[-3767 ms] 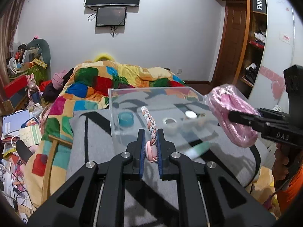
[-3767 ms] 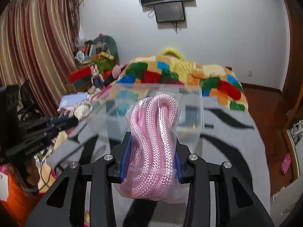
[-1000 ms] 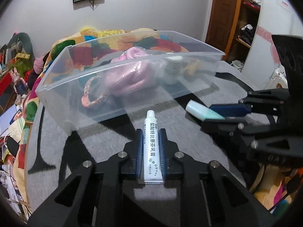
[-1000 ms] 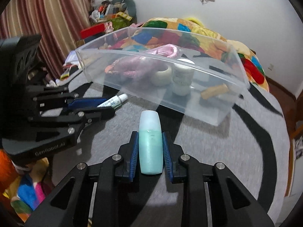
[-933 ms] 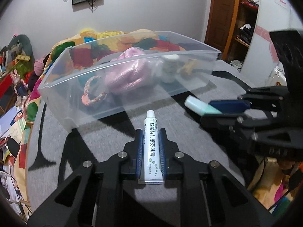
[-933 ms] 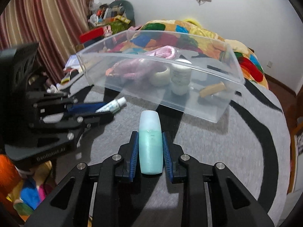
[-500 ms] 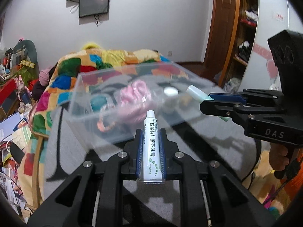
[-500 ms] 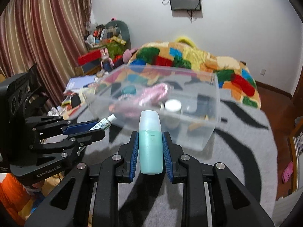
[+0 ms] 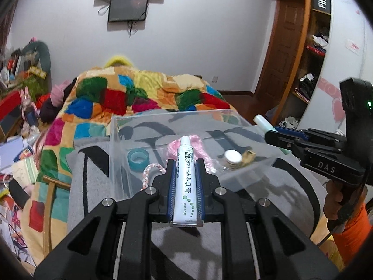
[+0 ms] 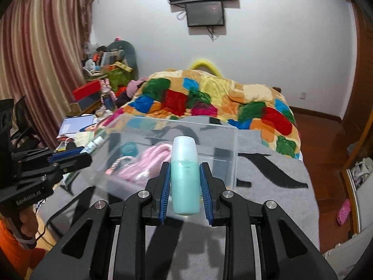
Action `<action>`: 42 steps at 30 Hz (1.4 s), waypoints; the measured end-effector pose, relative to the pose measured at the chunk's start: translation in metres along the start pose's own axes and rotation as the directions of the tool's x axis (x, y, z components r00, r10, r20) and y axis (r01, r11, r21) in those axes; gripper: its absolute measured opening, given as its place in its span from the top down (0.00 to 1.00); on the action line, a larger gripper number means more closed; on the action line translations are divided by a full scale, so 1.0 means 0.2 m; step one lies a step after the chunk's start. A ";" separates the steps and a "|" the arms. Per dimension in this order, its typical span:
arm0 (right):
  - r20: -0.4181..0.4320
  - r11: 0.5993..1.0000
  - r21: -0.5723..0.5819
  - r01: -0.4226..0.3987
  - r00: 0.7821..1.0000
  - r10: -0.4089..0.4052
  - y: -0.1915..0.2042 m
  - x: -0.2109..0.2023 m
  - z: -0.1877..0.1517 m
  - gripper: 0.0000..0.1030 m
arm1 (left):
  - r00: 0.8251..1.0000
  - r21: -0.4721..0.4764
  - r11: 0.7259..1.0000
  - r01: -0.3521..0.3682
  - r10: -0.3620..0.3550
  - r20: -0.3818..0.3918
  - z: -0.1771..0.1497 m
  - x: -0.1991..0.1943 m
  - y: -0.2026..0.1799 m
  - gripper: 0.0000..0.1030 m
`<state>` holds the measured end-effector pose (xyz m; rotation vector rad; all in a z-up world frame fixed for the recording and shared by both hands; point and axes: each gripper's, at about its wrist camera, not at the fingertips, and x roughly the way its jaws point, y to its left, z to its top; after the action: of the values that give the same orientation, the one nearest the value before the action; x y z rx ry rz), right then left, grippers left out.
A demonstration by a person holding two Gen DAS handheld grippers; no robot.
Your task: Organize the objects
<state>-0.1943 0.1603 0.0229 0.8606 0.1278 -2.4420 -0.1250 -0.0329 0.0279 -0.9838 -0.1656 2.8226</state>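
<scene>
- Ointment tube [image 9: 185, 179], white, sits clamped between my left gripper [image 9: 185, 177] fingers, cap forward.
- My right gripper [image 10: 185, 182] squeezes a teal bottle [image 10: 185, 175], cap forward too.
- Beyond both, the clear bin [image 9: 233, 126] on the grey blanket [image 9: 93, 186] holds pink rope [image 9: 198, 144], a teal tape roll [image 9: 138, 159] and a small jar [image 9: 232, 158].

Even indoor light, soft shadows; strong fisheye bending, dark vignetted corners; slight blur at edges.
</scene>
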 end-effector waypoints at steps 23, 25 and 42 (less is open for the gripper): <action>-0.142 1.000 0.023 0.021 0.990 -0.018 -0.07 0.30 -0.01 0.78 | 0.996 -0.022 1.000 0.010 -0.012 -0.083 0.05 0.20 0.07 0.85; -0.147 1.000 0.025 0.016 0.989 -0.013 -0.06 0.30 -0.01 0.78 | 0.997 -0.015 1.000 0.013 -0.014 -0.076 0.05 0.18 0.05 0.85; 0.027 0.999 0.002 -0.046 0.999 0.046 0.08 -0.08 -0.06 0.32 | 0.998 -0.003 1.000 -0.021 0.021 0.053 -0.06 -0.11 -0.04 0.33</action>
<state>-0.1694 0.1580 0.0235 0.8225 0.0941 -2.4104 -0.1000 -0.0288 0.0325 -0.9165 -0.1651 2.8697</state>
